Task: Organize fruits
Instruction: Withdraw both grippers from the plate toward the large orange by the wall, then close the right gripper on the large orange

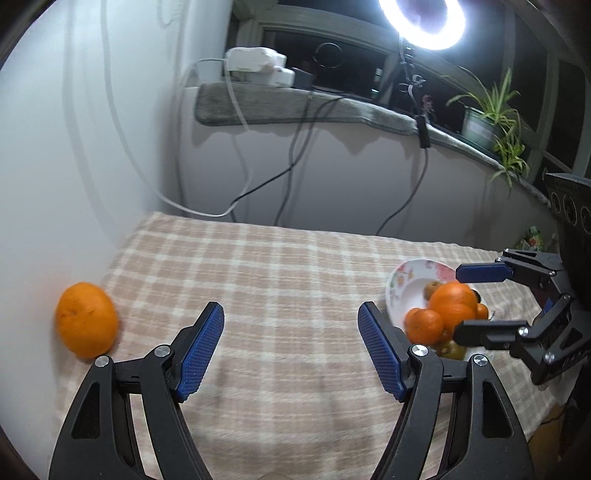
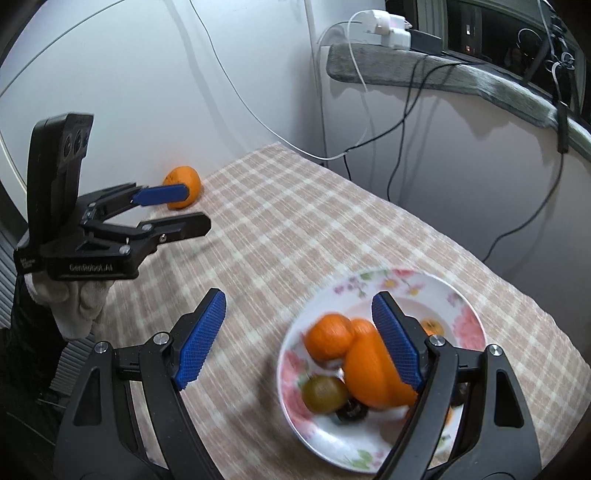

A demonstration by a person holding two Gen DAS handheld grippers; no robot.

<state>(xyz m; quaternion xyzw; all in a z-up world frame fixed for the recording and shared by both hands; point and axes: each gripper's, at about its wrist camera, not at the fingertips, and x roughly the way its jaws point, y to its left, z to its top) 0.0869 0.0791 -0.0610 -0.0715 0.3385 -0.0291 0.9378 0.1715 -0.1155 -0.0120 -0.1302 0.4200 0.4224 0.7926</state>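
A lone orange (image 1: 86, 319) lies on the checked cloth by the left wall; it also shows in the right wrist view (image 2: 184, 184). A floral plate (image 2: 469, 321) holds several oranges (image 2: 373, 362) and a greenish fruit (image 2: 325, 393); the plate (image 1: 400, 280) shows at right in the left wrist view. My left gripper (image 1: 291, 350) is open and empty, to the right of the lone orange. My right gripper (image 2: 299, 339) is open and empty above the plate's left edge, its right finger over the oranges. It also shows in the left wrist view (image 1: 469, 299).
The checked cloth (image 1: 280, 280) covers the table against a white wall. Cables hang behind. A ledge (image 1: 295, 107) holds chargers, a ring light (image 1: 424, 22) and a potted plant (image 1: 484, 122). The table's right edge drops off past the plate.
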